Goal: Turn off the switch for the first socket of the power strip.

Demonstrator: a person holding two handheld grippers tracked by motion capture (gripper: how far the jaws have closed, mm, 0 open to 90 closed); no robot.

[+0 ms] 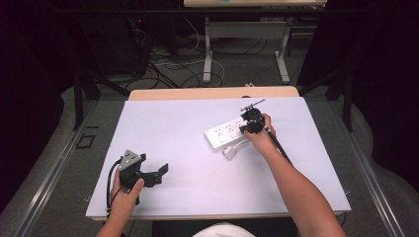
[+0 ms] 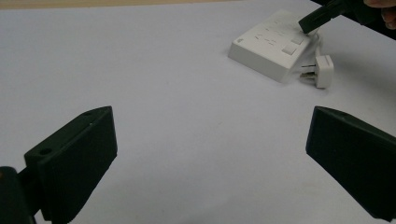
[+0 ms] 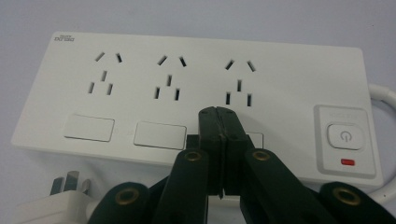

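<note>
A white power strip [image 1: 225, 133] [image 2: 268, 46] [image 3: 187, 79] with three sockets lies on the white table cover, right of centre. Its white plug [image 1: 230, 152] [image 2: 320, 70] [image 3: 60, 196] lies loose beside its near edge. My right gripper [image 1: 245, 129] [image 2: 308, 23] [image 3: 219, 112] is shut with nothing between its jaws. Its tips point down at the strip's face, just below the third socket and over the small switch there, which they hide. The round power button [image 3: 344, 135] shows a red light [image 3: 347, 162]. My left gripper [image 1: 153, 163] [image 2: 210, 135] rests open at the front left, far from the strip.
The white cover [image 1: 173, 123] spans most of the table, and a wooden edge [image 1: 212, 93] shows at the far side. The strip's white cable [image 3: 383, 95] leaves its right end. Beyond the table stand another table's legs [image 1: 207, 54] and floor cables.
</note>
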